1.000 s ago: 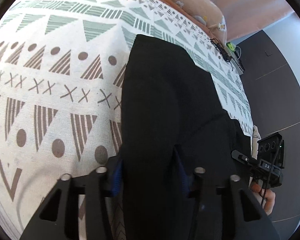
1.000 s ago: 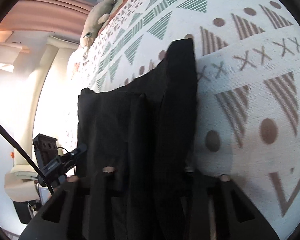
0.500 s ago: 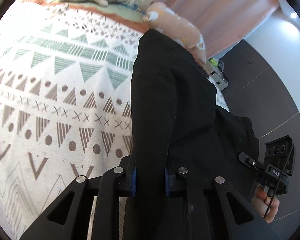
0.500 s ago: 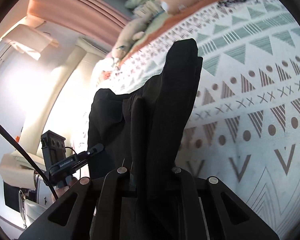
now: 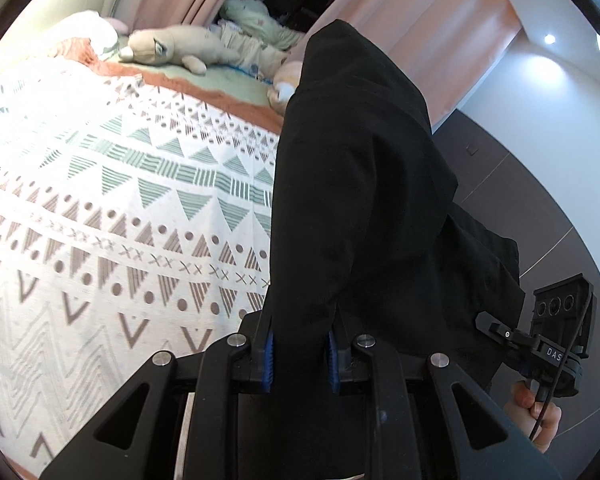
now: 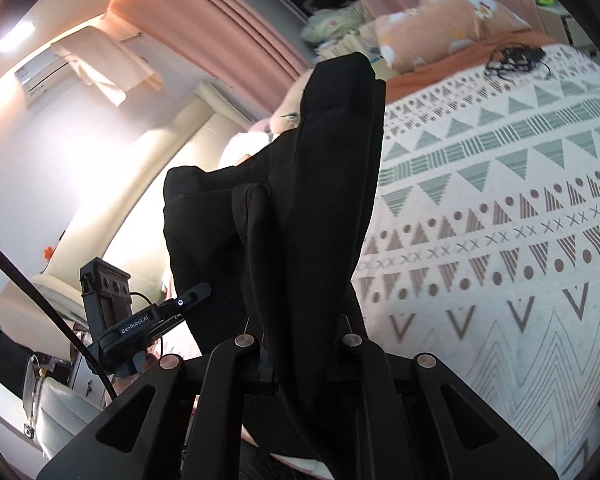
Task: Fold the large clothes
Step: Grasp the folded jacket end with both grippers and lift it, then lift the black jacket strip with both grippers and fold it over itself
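Note:
A large black garment (image 5: 360, 184) hangs lifted above the patterned bedspread (image 5: 100, 208). My left gripper (image 5: 299, 354) is shut on one edge of it, cloth pinched between the blue pads. My right gripper (image 6: 304, 356) is shut on the other edge of the same garment (image 6: 320, 200), which rises in thick folds in front of the camera. Each gripper shows in the other's view, the right one (image 5: 556, 344) at the far right, the left one (image 6: 116, 320) at the lower left. The garment's lower part is hidden behind the fingers.
The bedspread (image 6: 500, 220) is white with green and brown triangles. Plush toys (image 5: 172, 48) and a peach pillow (image 6: 440, 24) lie at the head of the bed. A black cable bundle (image 6: 516, 60) lies on the bed. Pink curtains (image 6: 228, 28) and a dark floor (image 5: 540, 184) surround it.
Both grippers have closed on the black garment and raised it off the bedspread. The views have tilted up, so the head of the bed and the curtains now show.

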{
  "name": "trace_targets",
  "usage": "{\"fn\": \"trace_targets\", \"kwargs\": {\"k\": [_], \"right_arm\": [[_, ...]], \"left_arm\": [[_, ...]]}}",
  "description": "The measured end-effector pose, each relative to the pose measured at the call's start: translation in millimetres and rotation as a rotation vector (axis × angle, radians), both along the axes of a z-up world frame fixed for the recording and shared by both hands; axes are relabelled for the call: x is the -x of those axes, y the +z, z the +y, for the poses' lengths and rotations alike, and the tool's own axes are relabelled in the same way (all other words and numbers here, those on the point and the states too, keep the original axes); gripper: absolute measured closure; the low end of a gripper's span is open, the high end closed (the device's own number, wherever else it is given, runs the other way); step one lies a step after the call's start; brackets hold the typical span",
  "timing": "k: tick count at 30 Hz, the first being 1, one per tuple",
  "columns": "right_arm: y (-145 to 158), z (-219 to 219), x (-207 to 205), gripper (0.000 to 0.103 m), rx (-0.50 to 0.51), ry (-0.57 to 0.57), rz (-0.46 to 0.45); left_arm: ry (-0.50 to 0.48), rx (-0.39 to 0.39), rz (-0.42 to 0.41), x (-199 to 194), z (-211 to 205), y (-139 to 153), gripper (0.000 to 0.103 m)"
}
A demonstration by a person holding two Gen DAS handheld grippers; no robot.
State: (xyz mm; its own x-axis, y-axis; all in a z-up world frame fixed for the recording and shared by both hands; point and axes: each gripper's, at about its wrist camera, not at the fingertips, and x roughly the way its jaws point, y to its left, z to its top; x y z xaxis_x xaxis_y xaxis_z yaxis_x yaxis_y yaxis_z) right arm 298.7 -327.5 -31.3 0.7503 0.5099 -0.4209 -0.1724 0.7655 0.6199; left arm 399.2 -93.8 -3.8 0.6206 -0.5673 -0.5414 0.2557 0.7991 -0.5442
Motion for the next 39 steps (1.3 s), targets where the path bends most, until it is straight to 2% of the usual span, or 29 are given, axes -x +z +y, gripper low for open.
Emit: {"fn": "trace_targets", "kwargs": {"k": [13, 18, 29, 39], "right_arm": [[53, 81, 23, 0.094, 0.074, 0.073, -0.098], [65, 118, 30, 0.094, 0.100, 0.133, -0.135], [67, 214, -15, 0.094, 0.109, 0.254, -0.155], [61, 305, -79, 0.094, 0.107, 0.361, -0.157]], "left_arm": [[0.087, 0.004, -0.109, 64, 91, 54, 0.082], [0.122, 0.002, -0.132, 87, 130, 67, 0.082], [0.249, -0.021, -0.142, 124, 255, 80, 0.082], [0.385, -0.049, -0.142, 126, 360, 77, 0.083]]}}
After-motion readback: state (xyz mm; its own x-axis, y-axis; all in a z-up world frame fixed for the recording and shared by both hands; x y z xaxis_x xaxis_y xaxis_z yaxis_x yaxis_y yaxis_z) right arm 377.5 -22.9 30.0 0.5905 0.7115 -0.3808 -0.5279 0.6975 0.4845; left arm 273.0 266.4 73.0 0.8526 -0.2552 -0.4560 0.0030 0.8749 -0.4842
